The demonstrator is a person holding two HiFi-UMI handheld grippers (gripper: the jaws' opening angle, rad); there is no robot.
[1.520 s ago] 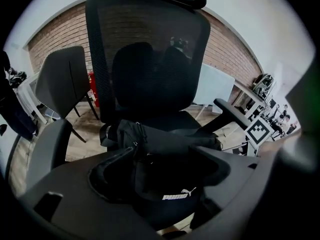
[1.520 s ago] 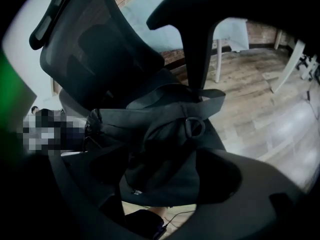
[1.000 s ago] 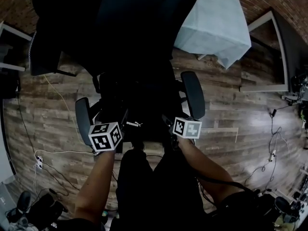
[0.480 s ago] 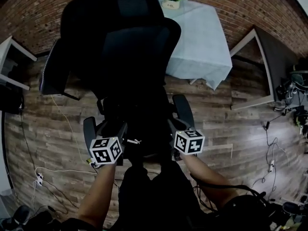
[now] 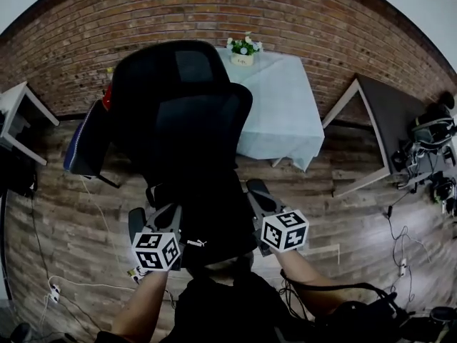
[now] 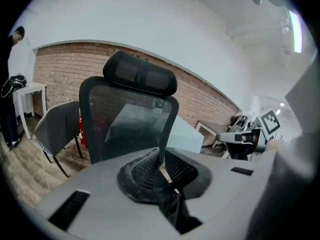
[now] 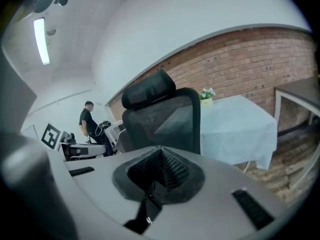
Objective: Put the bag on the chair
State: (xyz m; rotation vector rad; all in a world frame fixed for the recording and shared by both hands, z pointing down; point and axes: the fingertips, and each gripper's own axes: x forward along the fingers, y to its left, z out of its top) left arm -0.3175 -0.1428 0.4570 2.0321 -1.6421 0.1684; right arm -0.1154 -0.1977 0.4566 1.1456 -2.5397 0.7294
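Head view looks down on the black bag (image 5: 208,224), a white logo on its near edge, lying between the armrests (image 5: 260,197) of the black office chair (image 5: 193,156), over the front of its seat. Whether its weight is on the cushion cannot be told. In the left gripper view, the left gripper (image 6: 159,181) is closing its jaws, with a fold of the bag's dark fabric pinched between the ribbed pads. In the right gripper view, the right gripper (image 7: 159,179) is clamped tight on a black strap (image 7: 146,209) of the bag. With both sides caught, the step looks like seating the bag. It would go best carried level and pushed back towards the mesh backrest (image 5: 200,120), centred so it cannot slide off the front edge, before either grip lets go. Beyond the chair stands a table (image 5: 278,106) under a pale cloth.
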